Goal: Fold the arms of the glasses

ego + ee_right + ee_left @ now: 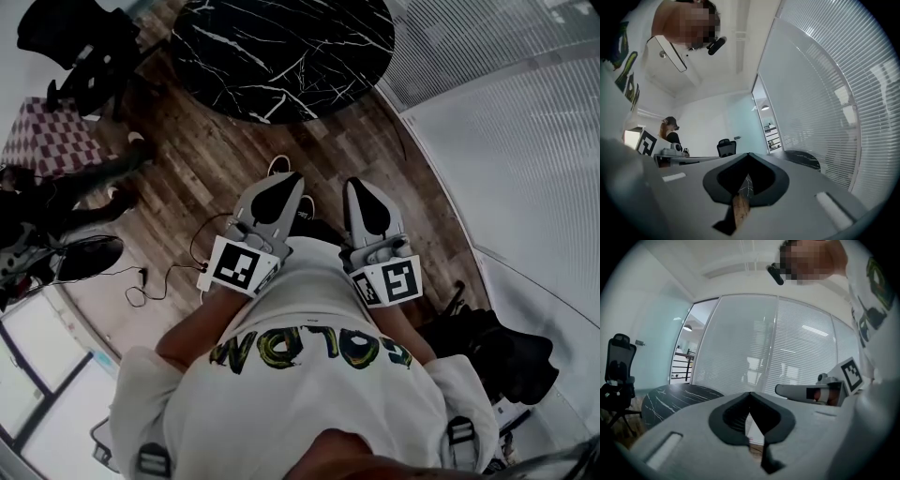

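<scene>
Floor (216,159): wood planks, underfoot.
Bench (281,56): round, black marble, straight ahead of both tools, apart from them; no glasses on the part in view.
Left tool (272,202): jaws together, nothing held.
Right tool (367,208): jaws together, nothing held; just beside the left, neither clearly nearer the bench.
Glasses: 0 in 3 views; direction and long axis cannot be told.
Containers: 0 seen.

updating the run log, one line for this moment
task: not started; left gripper: shut, empty; right gripper: shut, empty; glasses: not in view; table: ahead
</scene>
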Available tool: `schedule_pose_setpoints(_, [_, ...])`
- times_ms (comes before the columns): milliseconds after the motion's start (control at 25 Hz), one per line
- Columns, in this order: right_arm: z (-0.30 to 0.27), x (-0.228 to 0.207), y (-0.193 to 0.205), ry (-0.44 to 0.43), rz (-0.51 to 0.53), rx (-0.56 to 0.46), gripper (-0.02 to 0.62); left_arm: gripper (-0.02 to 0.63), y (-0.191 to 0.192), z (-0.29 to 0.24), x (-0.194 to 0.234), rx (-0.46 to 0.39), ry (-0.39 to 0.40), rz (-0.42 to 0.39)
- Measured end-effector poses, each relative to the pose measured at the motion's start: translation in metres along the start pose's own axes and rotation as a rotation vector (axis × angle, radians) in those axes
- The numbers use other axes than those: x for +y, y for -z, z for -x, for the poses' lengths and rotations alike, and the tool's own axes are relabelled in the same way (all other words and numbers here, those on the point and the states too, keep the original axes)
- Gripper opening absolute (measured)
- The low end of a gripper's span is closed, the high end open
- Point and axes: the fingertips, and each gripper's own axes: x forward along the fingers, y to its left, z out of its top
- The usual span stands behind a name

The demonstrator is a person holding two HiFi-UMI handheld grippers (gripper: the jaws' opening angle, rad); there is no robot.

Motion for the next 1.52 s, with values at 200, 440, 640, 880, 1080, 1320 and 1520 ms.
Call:
schedule_pose_setpoints(200, [-0.02, -0.003, 0.009, -0.006, -0.011, 0.032, 0.003, 0.0, 0.007, -0.008, 0.021, 0.014, -0.015, 0.029])
schedule_pose_setpoints(440, [-0.067, -0.024, 0.018, 0.018, -0.022, 0.073, 0.003, 0.0, 0.007, -0.036, 0.063, 0.027, -0.009, 0.048])
schedule_pose_setpoints(640, [-0.127, -0.031, 0.021, -0.009, -0.018, 0.12, 0.003, 0.0, -0.001, -0.066, 0.113, 0.036, -0.014, 0.074])
schedule_pose_setpoints(880, [-0.208, -0.04, -0.006, -0.017, 0.009, 0.095, 0.003, 0.002, -0.029, -0.1, 0.179, 0.025, -0.004, 0.067])
schedule_pose_setpoints(1080, [-0.252, -0.046, -0.021, -0.007, 0.026, 0.076, 0.003, 0.002, -0.052, -0.122, 0.215, 0.009, 0.018, 0.047])
schedule_pose_setpoints(1320, [-0.273, -0.07, -0.026, 0.072, 0.017, 0.066, 0.003, 0.0, -0.061, -0.146, 0.24, 0.025, 0.056, 0.035])
schedule_pose_setpoints(1520, [-0.275, -0.09, -0.023, 0.091, 0.002, 0.09, 0.003, 0.002, -0.055, -0.165, 0.245, 0.058, 0.063, 0.043])
